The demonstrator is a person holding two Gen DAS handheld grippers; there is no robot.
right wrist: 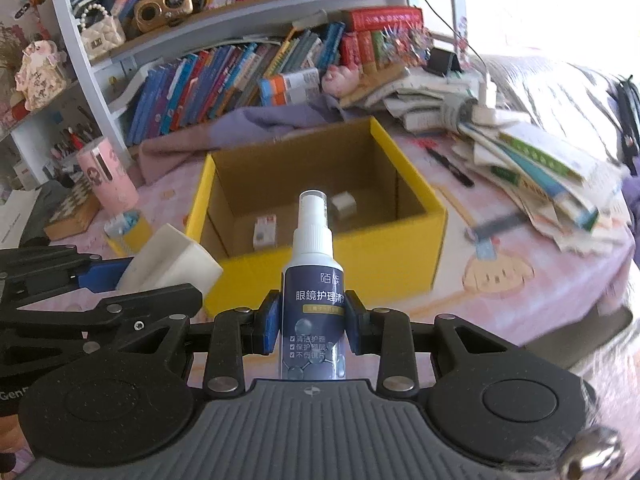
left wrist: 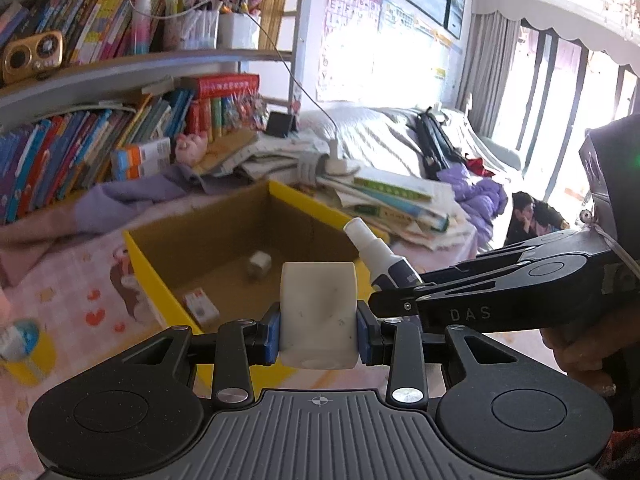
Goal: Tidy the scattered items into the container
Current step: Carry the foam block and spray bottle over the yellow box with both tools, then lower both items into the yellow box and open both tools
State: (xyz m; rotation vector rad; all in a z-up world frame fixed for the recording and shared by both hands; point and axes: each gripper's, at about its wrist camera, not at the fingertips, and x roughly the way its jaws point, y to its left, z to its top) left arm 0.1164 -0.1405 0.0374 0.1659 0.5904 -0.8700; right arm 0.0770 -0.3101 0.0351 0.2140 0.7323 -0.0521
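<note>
Spray bottle (right wrist: pixel 314 276): navy label, white pump; upright.

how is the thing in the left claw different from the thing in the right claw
The white block is plain, squat and squarish with no label; the spray bottle is tall and round, with a white nozzle and a dark blue printed label. The left claw grips the block across its sides; the right claw grips the bottle around its labelled body. Both are held near the yellow box, not yet inside.

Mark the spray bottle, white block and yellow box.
spray bottle (right wrist: pixel 313 304), right wrist view, on its label.
white block (left wrist: pixel 318 312), left wrist view, on its front face.
yellow box (right wrist: pixel 380 264), right wrist view, on its front wall.
</note>
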